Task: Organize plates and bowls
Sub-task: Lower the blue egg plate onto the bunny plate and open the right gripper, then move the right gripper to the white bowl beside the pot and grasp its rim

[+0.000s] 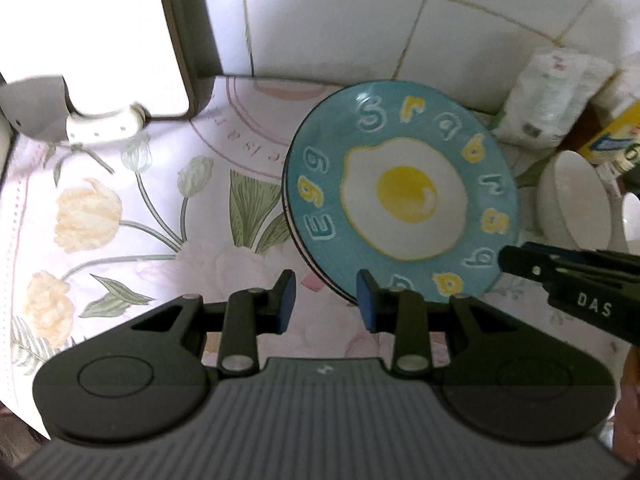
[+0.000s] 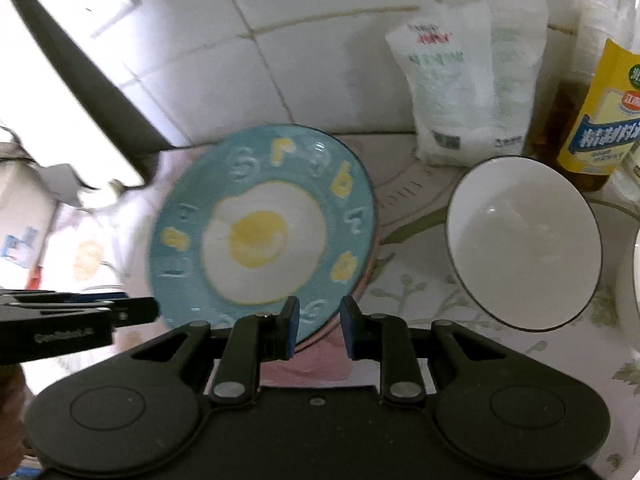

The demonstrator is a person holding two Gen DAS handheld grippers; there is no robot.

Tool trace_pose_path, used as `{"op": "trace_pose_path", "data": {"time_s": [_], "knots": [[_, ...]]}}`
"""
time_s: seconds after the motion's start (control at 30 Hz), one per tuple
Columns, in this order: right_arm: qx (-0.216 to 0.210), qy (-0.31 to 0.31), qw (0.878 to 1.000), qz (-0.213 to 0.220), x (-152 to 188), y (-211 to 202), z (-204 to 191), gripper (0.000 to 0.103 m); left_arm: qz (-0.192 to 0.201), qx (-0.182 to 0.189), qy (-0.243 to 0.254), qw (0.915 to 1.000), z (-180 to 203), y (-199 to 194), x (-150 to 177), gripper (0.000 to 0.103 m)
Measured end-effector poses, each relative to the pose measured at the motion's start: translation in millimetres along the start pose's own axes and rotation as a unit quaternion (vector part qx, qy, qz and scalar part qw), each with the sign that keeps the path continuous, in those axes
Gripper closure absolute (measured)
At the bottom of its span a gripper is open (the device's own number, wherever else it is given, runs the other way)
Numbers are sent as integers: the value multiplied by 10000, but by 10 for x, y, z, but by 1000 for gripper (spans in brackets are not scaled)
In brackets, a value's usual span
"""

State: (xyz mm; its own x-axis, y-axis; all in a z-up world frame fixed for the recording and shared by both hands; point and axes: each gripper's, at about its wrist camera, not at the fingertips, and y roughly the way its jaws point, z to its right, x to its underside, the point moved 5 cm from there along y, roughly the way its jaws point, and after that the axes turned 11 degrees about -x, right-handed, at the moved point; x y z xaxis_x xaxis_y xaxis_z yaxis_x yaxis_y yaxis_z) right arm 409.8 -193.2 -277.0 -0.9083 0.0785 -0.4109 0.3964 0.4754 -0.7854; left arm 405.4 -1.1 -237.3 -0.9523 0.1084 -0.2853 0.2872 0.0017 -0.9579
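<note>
A blue plate (image 1: 404, 196) (image 2: 260, 240) painted with a fried egg lies on top of a stack, and the rims of lower plates (image 1: 294, 236) show under its edge. My left gripper (image 1: 326, 304) hovers at the stack's near rim, open, with only tablecloth between its fingers. My right gripper (image 2: 319, 328) stands over the plate's near edge from the other side, pads apart and pressing on nothing. Each gripper's tip shows beside the plate in the other's view. To the plate's right a white bowl (image 2: 524, 248) (image 1: 576, 196) with a dark rim sits tilted.
A floral tablecloth (image 1: 120, 220) covers the counter, against a tiled wall (image 1: 340, 20). White bags (image 2: 460, 92) and an oil bottle (image 2: 600, 112) stand behind the bowl. Another white dish (image 2: 636, 280) shows at the right edge. A dark window frame (image 1: 192, 32) is at the back left.
</note>
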Motion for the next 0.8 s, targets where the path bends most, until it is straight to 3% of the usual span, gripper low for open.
{"op": "trace_pose_path", "data": {"time_s": [0.13,0.23,0.47,0.57,0.8], "knots": [[15,-228,9995,218,59,-206,-130,75,207,-114,309,9992,35,-273,43,69],[36,-300,9991,286,129,-402,-251,72,332,-191,539,9978,38,-495,102,61],[59,-496,9969,602,344,-903,-541,60,437,-109,870,9952,25,-980,310,52],[21,-597,9953,756,436,-1084,-623,59,547,-64,983,9936,33,-1180,408,46],[183,-844,9913,994,703,-1419,-721,59,580,65,1225,9907,65,-1529,704,43]]}}
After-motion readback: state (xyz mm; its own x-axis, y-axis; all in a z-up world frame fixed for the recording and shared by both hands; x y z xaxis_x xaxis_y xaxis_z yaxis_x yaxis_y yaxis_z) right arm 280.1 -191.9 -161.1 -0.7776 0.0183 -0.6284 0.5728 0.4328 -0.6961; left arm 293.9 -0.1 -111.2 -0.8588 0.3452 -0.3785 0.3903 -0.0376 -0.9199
